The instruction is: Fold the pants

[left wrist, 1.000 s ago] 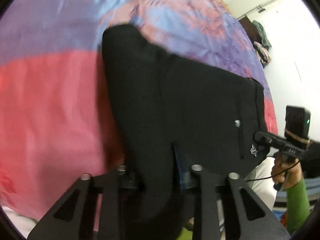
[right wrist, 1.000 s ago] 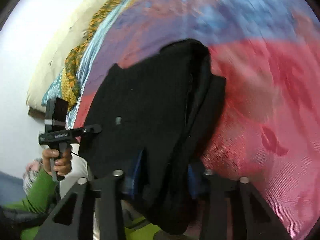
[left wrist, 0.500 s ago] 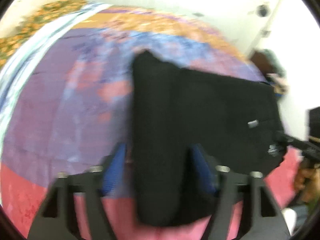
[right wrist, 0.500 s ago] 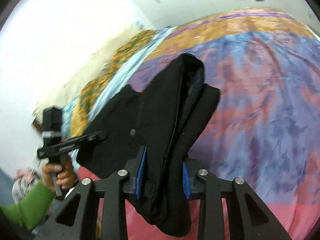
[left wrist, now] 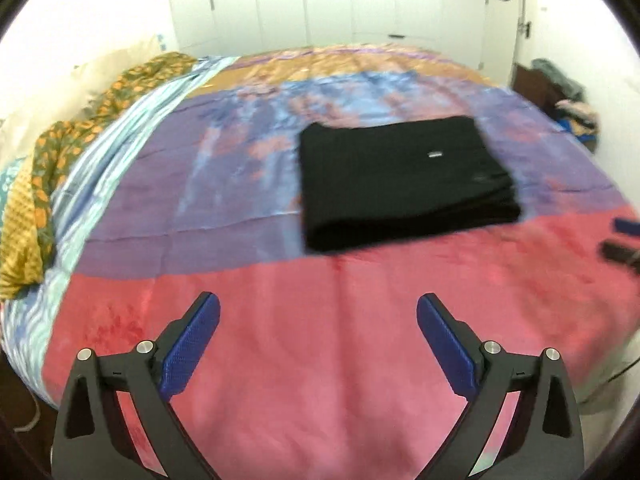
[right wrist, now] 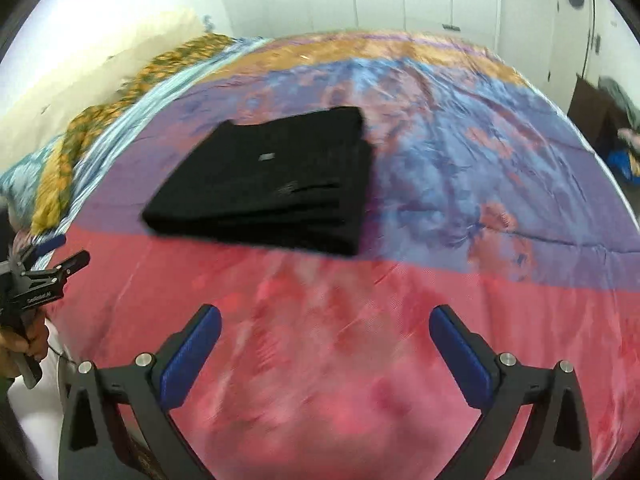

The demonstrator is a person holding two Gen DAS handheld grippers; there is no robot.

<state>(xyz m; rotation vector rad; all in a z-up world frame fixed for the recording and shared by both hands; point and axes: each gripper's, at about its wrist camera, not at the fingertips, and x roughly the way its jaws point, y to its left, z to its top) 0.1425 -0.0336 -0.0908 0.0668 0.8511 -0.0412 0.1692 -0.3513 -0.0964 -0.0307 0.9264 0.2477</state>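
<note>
**Folded pants lay on the bed, both tools released**

The black pants (left wrist: 404, 184) lay folded into a flat rectangle on the bed (left wrist: 320, 340), resting on the purple and blue band of the bedspread with the near edge at the start of the red band. In the left wrist view they sat toward 1 o'clock from the left tool (left wrist: 318, 328); in the right wrist view they sat toward 11 o'clock from the right tool (right wrist: 326, 340).

Both tools had just been opening, and their blue pads stood wide apart with only red bedspread between them. Neither touched the pants, which lay well apart from both.

A crumpled orange-and-green cloth (left wrist: 48, 168) lay along the bed's edge at 9 o'clock. White cupboard doors (left wrist: 320, 0) stood beyond the bed at 12 o'clock.
</note>
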